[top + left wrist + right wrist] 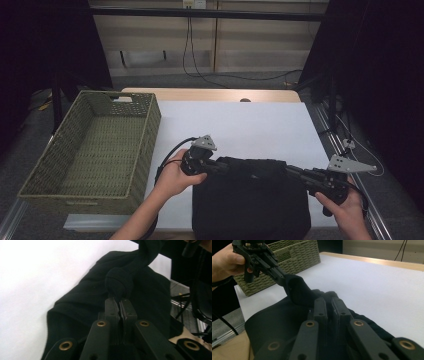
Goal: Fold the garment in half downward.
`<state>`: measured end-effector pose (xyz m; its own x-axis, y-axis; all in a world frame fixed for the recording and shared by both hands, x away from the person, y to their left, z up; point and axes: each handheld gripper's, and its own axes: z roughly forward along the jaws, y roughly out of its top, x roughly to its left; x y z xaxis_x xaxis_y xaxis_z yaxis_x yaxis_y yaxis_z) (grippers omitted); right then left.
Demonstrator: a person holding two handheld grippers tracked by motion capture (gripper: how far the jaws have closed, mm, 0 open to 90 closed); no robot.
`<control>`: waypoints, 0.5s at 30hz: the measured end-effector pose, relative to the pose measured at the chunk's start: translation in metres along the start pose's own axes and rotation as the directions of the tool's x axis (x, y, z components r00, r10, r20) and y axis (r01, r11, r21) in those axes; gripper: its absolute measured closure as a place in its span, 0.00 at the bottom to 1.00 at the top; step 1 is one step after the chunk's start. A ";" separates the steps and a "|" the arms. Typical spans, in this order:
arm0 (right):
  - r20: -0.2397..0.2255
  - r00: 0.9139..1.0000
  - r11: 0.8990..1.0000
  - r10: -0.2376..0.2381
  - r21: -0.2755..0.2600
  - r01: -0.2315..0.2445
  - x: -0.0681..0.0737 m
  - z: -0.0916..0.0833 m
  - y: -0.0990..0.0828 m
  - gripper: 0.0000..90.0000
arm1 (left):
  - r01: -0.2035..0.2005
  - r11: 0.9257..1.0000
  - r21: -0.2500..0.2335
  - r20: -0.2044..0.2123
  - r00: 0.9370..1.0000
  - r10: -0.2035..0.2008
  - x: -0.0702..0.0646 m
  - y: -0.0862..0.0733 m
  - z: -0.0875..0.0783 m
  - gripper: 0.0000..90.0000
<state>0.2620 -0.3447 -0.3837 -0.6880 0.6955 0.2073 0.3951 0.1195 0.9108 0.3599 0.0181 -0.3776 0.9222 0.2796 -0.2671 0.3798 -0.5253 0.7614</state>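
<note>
A black cloth (250,200) lies at the near edge of the table, over a white sheet (240,125). My left gripper (225,167) is shut on the cloth's far left corner. In the left gripper view the jaws (120,301) pinch a bunched fold of the cloth (100,302). My right gripper (290,170) is shut on the far right corner, with its jaws (329,301) closed on the cloth (277,322). Between the two grips the far edge is raised slightly off the sheet. The right gripper view has the left gripper (284,277) and its hand at upper left.
A green woven basket (147,135) stands empty at the left of the table, close to the left hand, and also appears in the right gripper view (294,252). Bare white sheet stretches beyond the cloth to the wooden far edge (210,94). Cables trail at the right.
</note>
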 end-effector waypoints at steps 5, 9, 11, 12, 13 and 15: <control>-0.019 1.000 1.000 0.000 0.009 0.000 0.005 -0.001 -0.003 0.93 | 0.001 1.000 0.013 0.026 1.000 -0.002 -0.005 -0.002 0.002 0.96; -0.045 0.999 1.000 0.005 0.010 -0.004 0.009 -0.003 -0.005 0.93 | -0.008 1.000 0.022 0.050 0.999 0.007 -0.012 -0.002 0.002 0.96; -0.057 0.998 1.000 0.002 0.014 -0.001 0.013 -0.005 -0.005 0.93 | -0.016 1.000 0.018 0.073 0.997 0.014 -0.016 -0.002 -0.001 0.96; -0.062 0.998 1.000 -0.003 0.017 0.004 0.015 -0.007 -0.005 0.93 | -0.022 1.000 0.013 0.079 0.997 0.021 -0.019 -0.002 -0.003 0.96; -0.069 0.998 1.000 -0.010 0.017 0.011 0.018 -0.009 -0.005 0.93 | -0.027 0.999 0.017 0.086 0.996 0.026 -0.022 -0.003 -0.005 0.96; -0.090 0.996 0.999 -0.024 0.030 0.027 0.024 -0.013 -0.007 0.93 | -0.039 0.999 0.018 0.095 0.995 0.037 -0.028 -0.004 -0.008 0.96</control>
<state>0.2349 -0.3379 -0.3803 -0.7493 0.6257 0.2170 0.3950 0.1592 0.9048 0.3320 0.0192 -0.3685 0.9383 0.1823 -0.2938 0.3450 -0.5500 0.7606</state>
